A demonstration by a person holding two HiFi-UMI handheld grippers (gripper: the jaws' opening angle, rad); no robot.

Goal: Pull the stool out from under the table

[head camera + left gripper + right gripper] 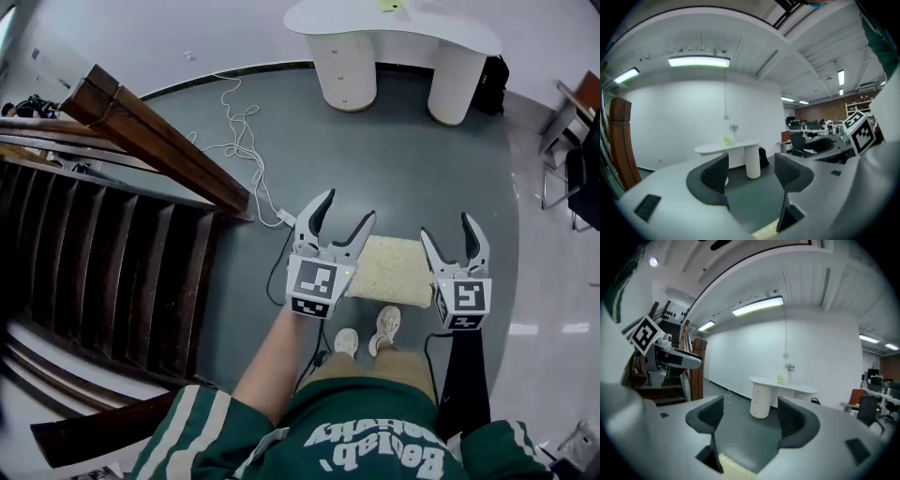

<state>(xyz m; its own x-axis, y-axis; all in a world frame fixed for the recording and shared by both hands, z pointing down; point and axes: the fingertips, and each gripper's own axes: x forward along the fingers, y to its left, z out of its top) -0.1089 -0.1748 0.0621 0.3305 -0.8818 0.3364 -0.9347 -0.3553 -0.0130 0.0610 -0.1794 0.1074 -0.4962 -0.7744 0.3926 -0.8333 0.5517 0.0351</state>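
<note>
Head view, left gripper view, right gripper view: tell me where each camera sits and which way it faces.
Head view: on the person's head, facing steeply down at the floor; shows left gripper, right gripper, forearm, shirt, shoes.
Left gripper view: on the left gripper, facing roughly level at the white table; shows its own open jaws.
Right gripper view: on the right gripper, facing that table; own open jaws.
Shared: both gripper views show the table and the other gripper.

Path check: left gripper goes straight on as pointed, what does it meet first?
Way looks free nearby; left gripper lines up with the round leg of the white table across grey floor, depth unclear.
</note>
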